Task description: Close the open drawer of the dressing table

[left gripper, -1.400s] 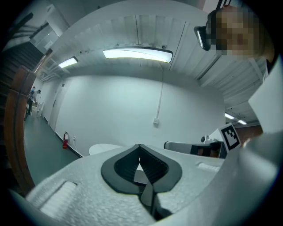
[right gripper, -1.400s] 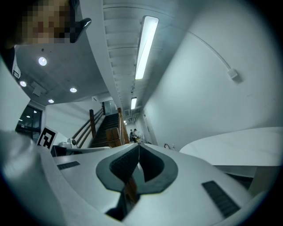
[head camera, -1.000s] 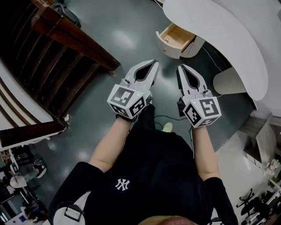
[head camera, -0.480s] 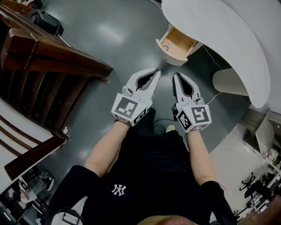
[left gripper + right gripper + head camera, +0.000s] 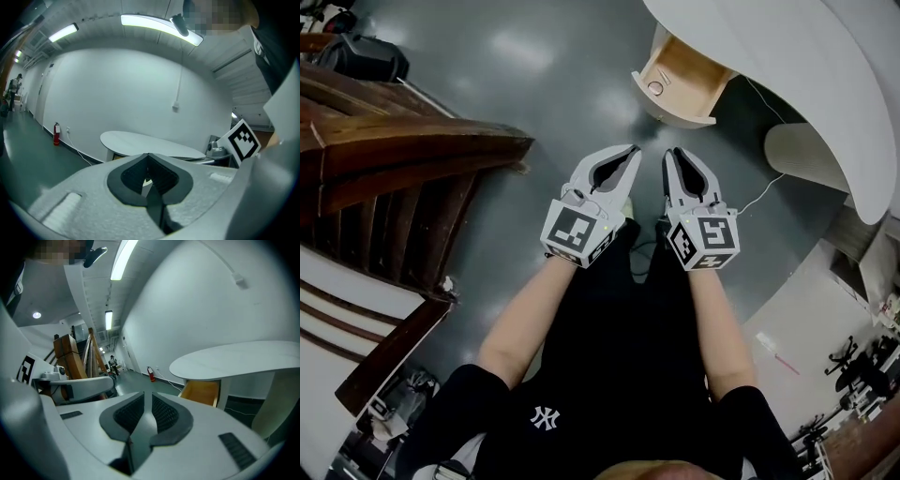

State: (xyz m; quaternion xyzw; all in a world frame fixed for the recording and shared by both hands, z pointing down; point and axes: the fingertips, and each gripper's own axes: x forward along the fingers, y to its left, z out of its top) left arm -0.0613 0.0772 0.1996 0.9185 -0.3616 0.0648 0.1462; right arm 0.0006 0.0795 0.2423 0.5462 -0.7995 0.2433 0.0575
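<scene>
The white dressing table [image 5: 787, 75] curves across the upper right of the head view. Its light wooden drawer [image 5: 684, 80] stands pulled out, with a round knob on its white front. Both grippers hang side by side in front of the person, short of the drawer and touching nothing. My left gripper [image 5: 633, 150] is shut, tips together, empty. My right gripper [image 5: 668, 153] has its jaws opening by a narrow gap, with nothing between them. The right gripper view looks past the right gripper [image 5: 147, 393] to the drawer [image 5: 201, 392] under the table top [image 5: 234, 359]. The left gripper [image 5: 148, 154] points at the table top [image 5: 150, 143].
A dark wooden stair frame [image 5: 403, 159] fills the left side. A pale ribbed pedestal [image 5: 802, 155] stands under the table, with a thin cable [image 5: 759, 202] on the grey floor beside it. A red fire extinguisher [image 5: 56, 133] stands by the far wall.
Both grippers have sunk and drawn closer together, and the drawer now looks larger and nearer. The right gripper's jaws, closed before, have parted a little.
</scene>
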